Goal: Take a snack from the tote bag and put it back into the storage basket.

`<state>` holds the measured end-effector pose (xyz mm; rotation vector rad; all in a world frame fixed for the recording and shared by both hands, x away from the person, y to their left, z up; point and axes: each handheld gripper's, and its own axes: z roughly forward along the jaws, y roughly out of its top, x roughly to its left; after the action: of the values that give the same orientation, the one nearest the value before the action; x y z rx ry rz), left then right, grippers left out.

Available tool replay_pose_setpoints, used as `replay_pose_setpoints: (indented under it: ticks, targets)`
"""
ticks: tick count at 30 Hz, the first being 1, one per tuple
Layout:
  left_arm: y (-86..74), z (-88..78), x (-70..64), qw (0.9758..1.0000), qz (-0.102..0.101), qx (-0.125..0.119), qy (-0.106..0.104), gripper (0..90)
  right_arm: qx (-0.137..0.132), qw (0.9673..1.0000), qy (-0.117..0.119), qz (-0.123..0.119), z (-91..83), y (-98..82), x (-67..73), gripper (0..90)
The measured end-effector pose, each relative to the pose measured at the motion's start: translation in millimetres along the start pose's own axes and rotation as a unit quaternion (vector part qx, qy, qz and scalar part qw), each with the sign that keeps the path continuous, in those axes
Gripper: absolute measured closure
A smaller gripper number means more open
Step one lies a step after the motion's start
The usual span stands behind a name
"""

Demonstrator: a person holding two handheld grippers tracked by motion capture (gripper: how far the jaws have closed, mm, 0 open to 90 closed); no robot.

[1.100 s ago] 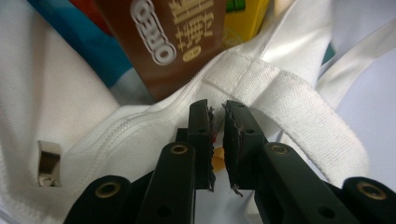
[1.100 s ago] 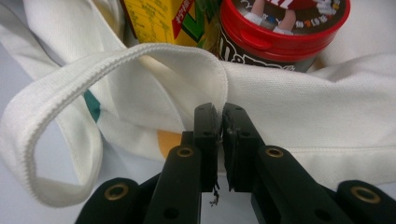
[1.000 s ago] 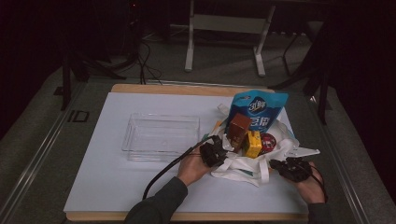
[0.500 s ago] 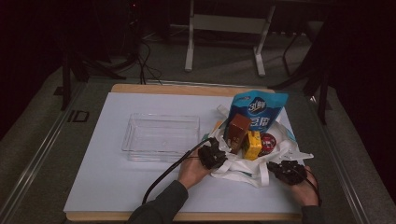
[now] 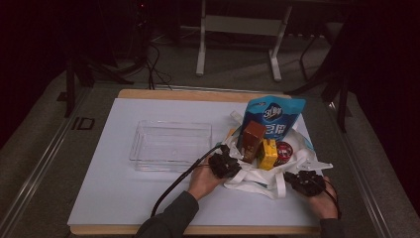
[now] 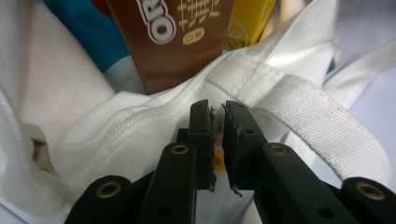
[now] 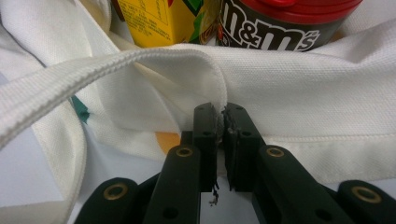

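While the right gripper [image 5: 304,181] has only edged inward and the left gripper [image 5: 225,164] has kept still, both stay pinched narrow on the white tote bag [image 5: 255,179] rim at their jaw tips, so its mouth seems held ready for unpacking.

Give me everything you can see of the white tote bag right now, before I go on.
The white tote bag is woven cloth with flat webbing handles, lying slumped and open on the white tabletop, right of the clear plastic tray. Standing in it are a blue pouch, a brown Oreo box, a yellow carton and a red-lidded M&M's tub. The left gripper is pinched on its seamed rim beside a handle; the right gripper is pinched on a fold of the rim below the tub.
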<state>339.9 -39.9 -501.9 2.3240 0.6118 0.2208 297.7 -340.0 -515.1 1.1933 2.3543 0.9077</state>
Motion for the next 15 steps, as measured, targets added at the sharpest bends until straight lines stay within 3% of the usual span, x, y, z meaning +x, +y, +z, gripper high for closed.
replay_pose_setpoints:
  ticks: [6, 9, 10, 15]
  targets:
    - [4.4, -15.7, 1.3, 0.9996, -0.002, -0.028, -0.01, 76.9, 0.0, 1.0, 0.002, -0.002, 0.1, -0.8, -0.6, 83.8]
    - [8.3, -28.3, -1.0, 0.9991, 0.009, -0.042, 0.0, 75.8, 0.0, 1.0, 0.003, 0.001, 0.1, -1.4, -0.8, 83.8]
    - [11.9, -35.9, -1.1, 0.9985, 0.013, -0.051, 0.013, 76.6, 0.0, 1.0, 0.003, 0.001, 0.1, -1.4, -0.7, 83.8]
    - [21.4, -42.1, 6.2, 0.9976, 0.001, -0.059, 0.035, 86.8, 0.005, 1.0, -0.002, -0.008, 0.2, -0.3, 0.4, 83.9]
